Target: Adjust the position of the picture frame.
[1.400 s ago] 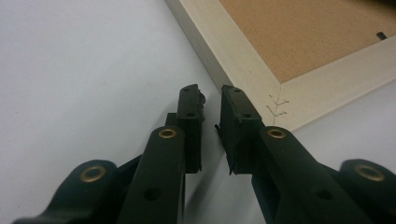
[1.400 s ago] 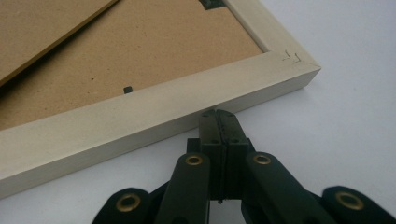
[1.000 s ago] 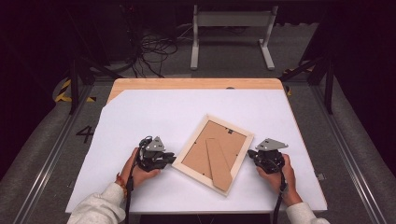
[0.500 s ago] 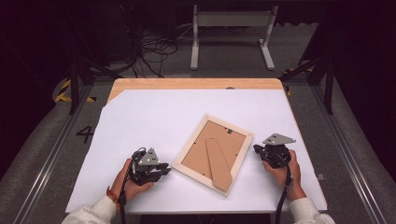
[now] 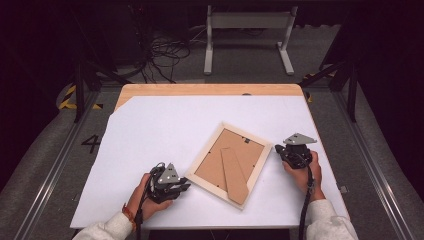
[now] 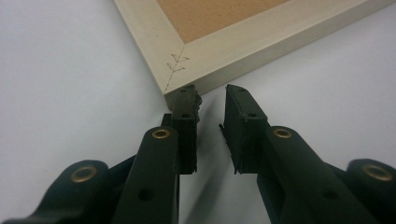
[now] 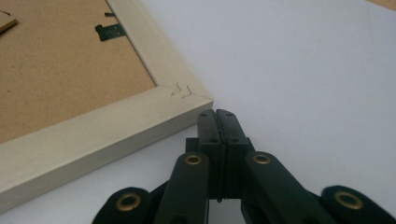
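A light wooden picture frame [image 5: 204, 159] lies face down and turned diagonally on the white table top [image 5: 160, 125]. Its brown backing board with the fold-out stand [image 5: 234, 173] faces up. My left gripper [image 5: 186, 186] rests on the table at the frame's near-left corner [image 6: 180, 70]. In the left gripper view its tips [image 6: 211, 93] stand a little apart, just short of that corner, with nothing between them. My right gripper [image 5: 276, 149] sits at the frame's right corner [image 7: 187, 100]. Its jaws [image 7: 218, 114] are pressed together, empty, a short way from the wood.
A small black hanger clip [image 7: 110, 31] is fixed to the backing near the frame's rim. The table's far wooden edge [image 5: 210, 90] is bare. Beyond it are floor cables [image 5: 165, 52] and a white metal stand [image 5: 247, 22]. Dark rails run along both table sides.
Both grippers have drawn back from the frame's corners: the left toward the table's front edge, the right slightly outward and farther up the table. The frame has stayed in place.
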`<control>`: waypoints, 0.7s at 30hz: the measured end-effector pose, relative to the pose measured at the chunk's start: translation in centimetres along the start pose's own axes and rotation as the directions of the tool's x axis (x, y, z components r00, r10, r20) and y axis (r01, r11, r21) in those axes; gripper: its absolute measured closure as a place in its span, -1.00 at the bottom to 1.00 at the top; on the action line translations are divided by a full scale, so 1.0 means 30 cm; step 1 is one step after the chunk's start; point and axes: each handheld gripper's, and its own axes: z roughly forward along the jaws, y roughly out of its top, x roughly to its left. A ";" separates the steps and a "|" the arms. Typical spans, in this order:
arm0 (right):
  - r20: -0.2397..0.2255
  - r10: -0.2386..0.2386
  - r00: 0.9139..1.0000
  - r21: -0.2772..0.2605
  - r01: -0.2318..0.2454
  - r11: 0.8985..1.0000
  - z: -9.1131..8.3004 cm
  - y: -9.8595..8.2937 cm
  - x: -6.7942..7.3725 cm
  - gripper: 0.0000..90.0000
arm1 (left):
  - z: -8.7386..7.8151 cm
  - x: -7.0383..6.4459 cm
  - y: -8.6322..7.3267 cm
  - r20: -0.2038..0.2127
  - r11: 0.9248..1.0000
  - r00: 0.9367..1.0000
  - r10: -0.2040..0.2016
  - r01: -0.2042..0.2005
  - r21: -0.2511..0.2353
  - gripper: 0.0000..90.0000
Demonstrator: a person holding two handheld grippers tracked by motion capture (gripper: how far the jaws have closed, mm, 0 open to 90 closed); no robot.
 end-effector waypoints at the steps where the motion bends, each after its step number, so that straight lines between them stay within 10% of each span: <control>1: 0.002 0.001 1.000 0.000 -0.001 1.000 0.001 0.000 -0.003 1.00 | 0.002 0.005 0.001 -0.005 1.000 1.000 -0.007 0.007 -0.001 0.64; 21: 0.004 0.015 1.000 0.022 -0.015 1.000 0.027 -0.009 -0.043 1.00 | 0.024 0.087 0.025 -0.059 0.999 0.997 -0.054 0.054 0.000 0.64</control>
